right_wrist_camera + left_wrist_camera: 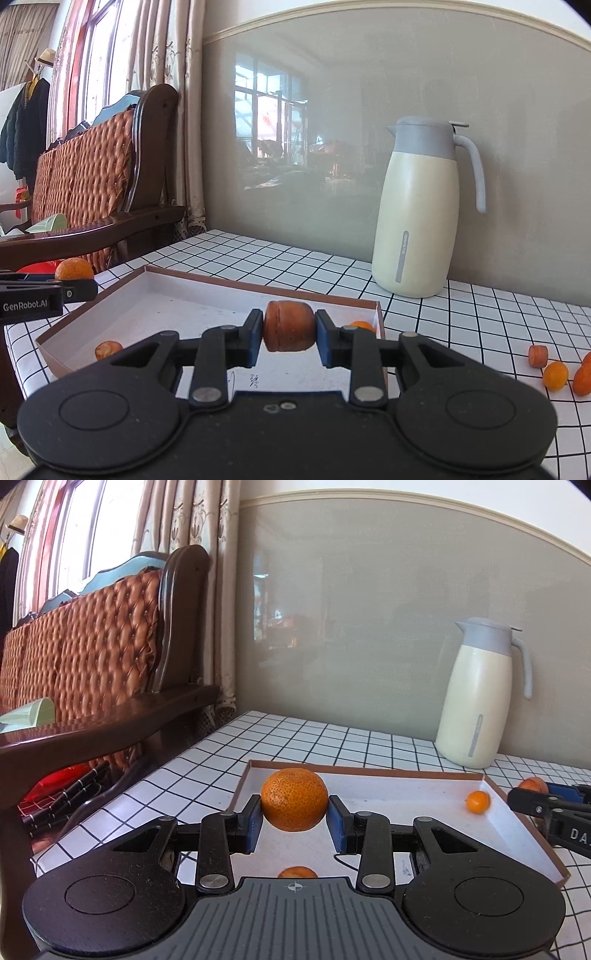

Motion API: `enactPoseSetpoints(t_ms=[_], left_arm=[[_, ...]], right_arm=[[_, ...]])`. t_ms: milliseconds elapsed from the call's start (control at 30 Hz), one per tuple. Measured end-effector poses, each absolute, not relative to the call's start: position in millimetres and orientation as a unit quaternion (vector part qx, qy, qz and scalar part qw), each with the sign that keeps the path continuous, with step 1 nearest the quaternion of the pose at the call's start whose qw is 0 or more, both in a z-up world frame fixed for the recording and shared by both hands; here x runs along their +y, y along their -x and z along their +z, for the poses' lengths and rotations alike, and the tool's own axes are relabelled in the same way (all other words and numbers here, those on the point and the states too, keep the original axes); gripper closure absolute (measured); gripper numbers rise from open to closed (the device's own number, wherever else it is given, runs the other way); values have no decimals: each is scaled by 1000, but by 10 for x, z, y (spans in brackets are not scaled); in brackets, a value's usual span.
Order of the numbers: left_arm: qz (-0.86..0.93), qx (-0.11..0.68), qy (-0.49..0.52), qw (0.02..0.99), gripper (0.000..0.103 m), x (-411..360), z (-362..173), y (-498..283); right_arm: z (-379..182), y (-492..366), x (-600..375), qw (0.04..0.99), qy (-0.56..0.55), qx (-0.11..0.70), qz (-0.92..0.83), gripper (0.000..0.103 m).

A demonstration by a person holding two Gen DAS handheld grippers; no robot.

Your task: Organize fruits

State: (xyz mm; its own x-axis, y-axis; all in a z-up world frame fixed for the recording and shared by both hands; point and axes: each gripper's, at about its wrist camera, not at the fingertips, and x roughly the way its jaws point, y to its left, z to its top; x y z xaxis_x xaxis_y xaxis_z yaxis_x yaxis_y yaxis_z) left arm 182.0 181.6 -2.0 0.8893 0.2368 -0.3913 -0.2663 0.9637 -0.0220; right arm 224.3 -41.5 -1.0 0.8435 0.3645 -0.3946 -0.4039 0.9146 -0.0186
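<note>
1. on the far left a wooden sofa (pixel 110 657) with a quilted orange cushion stands beside the tabletop (pixel 207 771), which wears a white cloth with a black grid.
2. the left tool (pixel 294 814) is partly closed, its blue pads pressed on both sides of a round speckled orange (pixel 294 799), held up over the near left part of the shallow box (pixel 369 771).
3. the box lies open on the tabletop, white inside with a brown rim. it already holds 1 small orange fruit (pixel 477 802) near its right wall and another orange piece (pixel 297 872) near its front edge.
4. the right tool (pixel 289 334) is closed as far as it goes on a stubby reddish-brown fruit piece (pixel 289 326), carried over the box's right half.
5. further right a cream jug (pixel 417 214) with a grey lid stands by the wall, and a few more loose fruits (pixel 555 374) lie on the tabletop outside the box.
6. the step in hand looks like delivery: both tools carry fruit above the box. next, each should be lowered to a bare patch of the box floor and opened gently. the round orange may roll, so a low release is wise. the loose fruits on the right then remain to be collected.
</note>
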Motion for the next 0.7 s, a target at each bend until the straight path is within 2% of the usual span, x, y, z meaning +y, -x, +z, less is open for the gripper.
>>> enactPoseSetpoints(t_ms=[700], left_arm=[[134, 222, 42, 965, 65, 2060, -140, -2465]], right_arm=[[-67, -2896, -304, 952, 50, 240, 183, 81]])
